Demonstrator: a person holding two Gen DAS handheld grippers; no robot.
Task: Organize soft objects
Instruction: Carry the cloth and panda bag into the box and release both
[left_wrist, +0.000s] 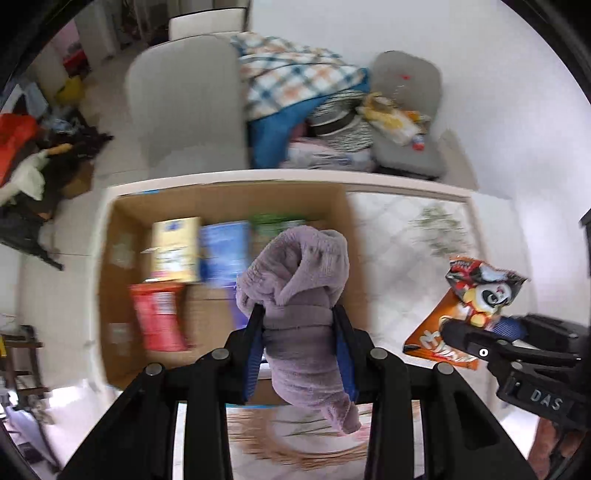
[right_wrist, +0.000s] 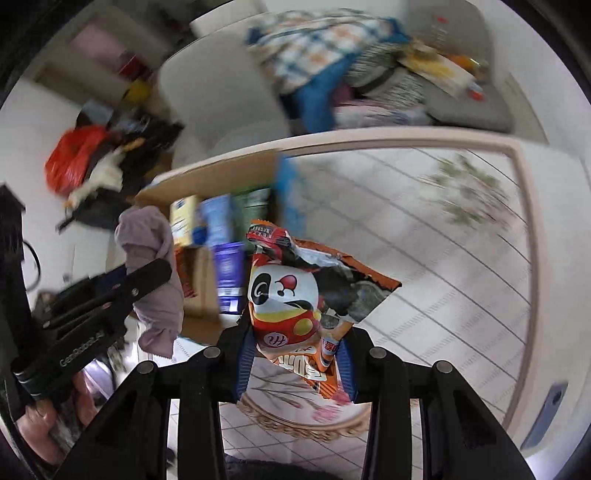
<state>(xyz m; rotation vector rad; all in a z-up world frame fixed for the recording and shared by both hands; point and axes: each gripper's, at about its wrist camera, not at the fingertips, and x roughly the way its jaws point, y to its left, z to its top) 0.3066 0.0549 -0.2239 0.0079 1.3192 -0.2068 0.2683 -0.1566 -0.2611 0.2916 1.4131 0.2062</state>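
Cardboard box (left_wrist: 122, 236) sits ahead of and below the left tongs (left_wrist: 299, 332), open top, already holding packets stood or laid along its far side: a red packet (left_wrist: 157, 317) to the left, a yellow packet (left_wrist: 177, 251) and a blue packet (left_wrist: 225, 251) further ahead. Left tongs are closed on a lilac cloth (left_wrist: 301, 295), clamped round its bunched middle so the top flops forward and a tail hangs below the blue pads (left_wrist: 255, 354); a mid-body grip likely keeps the limp fabric from sliding out. Cloth hangs over the box's right half, apparently held there for dropping in, though release has not happened. To the right of the left tongs, past the box wall, patterned tabletop (left_wrist: 399, 229), bare. Further right, the right tongs (right_wrist: 295, 354) pinch an orange snack bag (right_wrist: 291, 295) by its lower end, panda print facing the camera, top corner crumpled and standing free in the air. Bag is off the table, just right of the box, seemingly waiting its turn. Views are motion-blurred; box contents otherwise unclear.
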